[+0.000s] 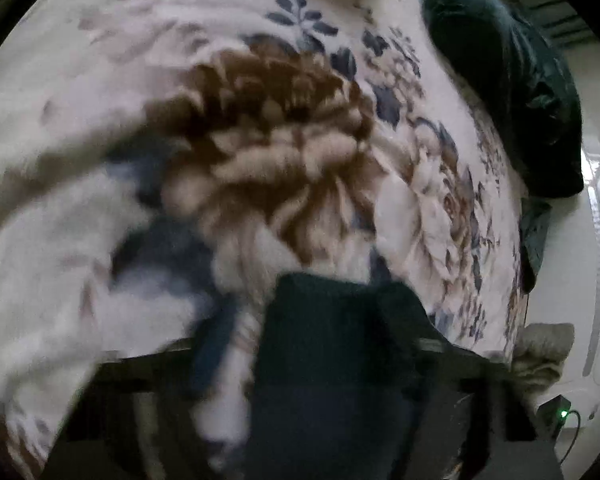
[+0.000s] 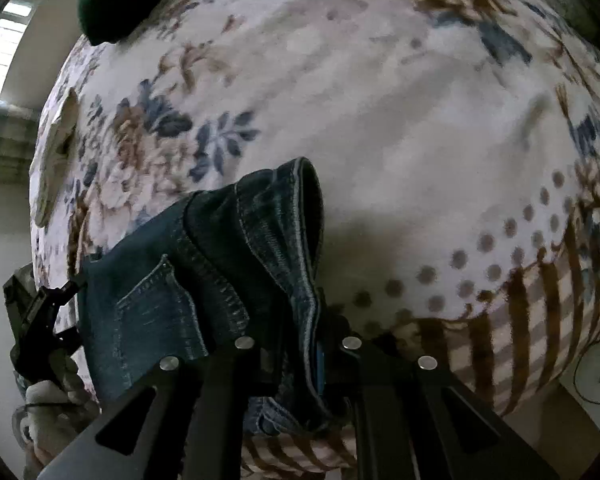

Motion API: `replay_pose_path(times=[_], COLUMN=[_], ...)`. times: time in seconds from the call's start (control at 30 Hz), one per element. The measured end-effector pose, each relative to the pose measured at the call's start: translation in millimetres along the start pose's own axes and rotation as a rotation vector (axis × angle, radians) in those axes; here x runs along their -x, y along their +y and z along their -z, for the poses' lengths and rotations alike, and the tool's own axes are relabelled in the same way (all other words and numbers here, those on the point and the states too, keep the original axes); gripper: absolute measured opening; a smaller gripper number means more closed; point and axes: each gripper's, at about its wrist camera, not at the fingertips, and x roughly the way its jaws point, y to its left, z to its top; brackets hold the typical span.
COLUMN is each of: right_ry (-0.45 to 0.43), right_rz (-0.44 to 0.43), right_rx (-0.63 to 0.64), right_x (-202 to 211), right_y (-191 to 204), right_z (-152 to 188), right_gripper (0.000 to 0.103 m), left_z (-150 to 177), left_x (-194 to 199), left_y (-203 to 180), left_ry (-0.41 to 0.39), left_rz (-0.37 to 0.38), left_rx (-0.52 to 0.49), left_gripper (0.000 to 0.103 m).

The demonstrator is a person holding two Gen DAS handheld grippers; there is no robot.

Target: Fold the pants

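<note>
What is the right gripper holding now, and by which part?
The right gripper holds the jeans, pinched at the waistband edge between its fingers.

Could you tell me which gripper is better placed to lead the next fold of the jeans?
Probably right: the right gripper already clamps the jeans at the bunched waistband, lifted over the floral blanket. The left view is blurred.

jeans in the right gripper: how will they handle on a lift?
Probably floppy: the jeans bunch and droop around the right gripper. Likely heavy for cloth, given thick seams and stacked layers. Should not slip much on the fuzzy floral blanket.
</note>
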Motion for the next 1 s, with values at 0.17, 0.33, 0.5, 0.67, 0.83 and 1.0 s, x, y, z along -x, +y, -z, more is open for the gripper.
replay_pose_path(times=[0.17, 0.33, 0.5, 0.67, 0.83, 1.0], right_ry=[0.041, 0.048, 0.02, 0.156, 0.09, 0.035], right_rz=[-0.008, -0.164, -0.265, -0.391, -0.56, -0.693], right_rx=[-0.006, -0.073, -0.183, -0.325, -0.383, -0.501], right_x=[-10.1, 7.2, 17.7, -41.7, -85.2, -89.0], right_y=[1.3, -8.2, -26.5, -30.9, -21.7, -23.4], right_z=[-3.9, 5.7, 42.4, 80.1, 88.3, 89.1], right_gripper=[0.042, 0.085, 0.088, 0.088, 0.089, 0.09], left_z=[-3.1, 9.6, 41.1, 64.0, 69.4, 69.5], left_x=[6.7, 21.9, 39.8, 16.9, 1.4, -7.8], left_y=[1.7, 5.6, 13.7, 8.4, -2.1, 0.0], left_ry=[0.011, 0.069, 0.082, 0.157, 0.189, 0.209], left_rz=[0.041, 0.163, 0.266, 0.257, 0.232, 0.24], left_rx=[-0.014, 0.038, 0.085, 0.078, 0.028, 0.029], left_gripper=[0.047, 0.099, 0.102, 0.102, 0.102, 0.102])
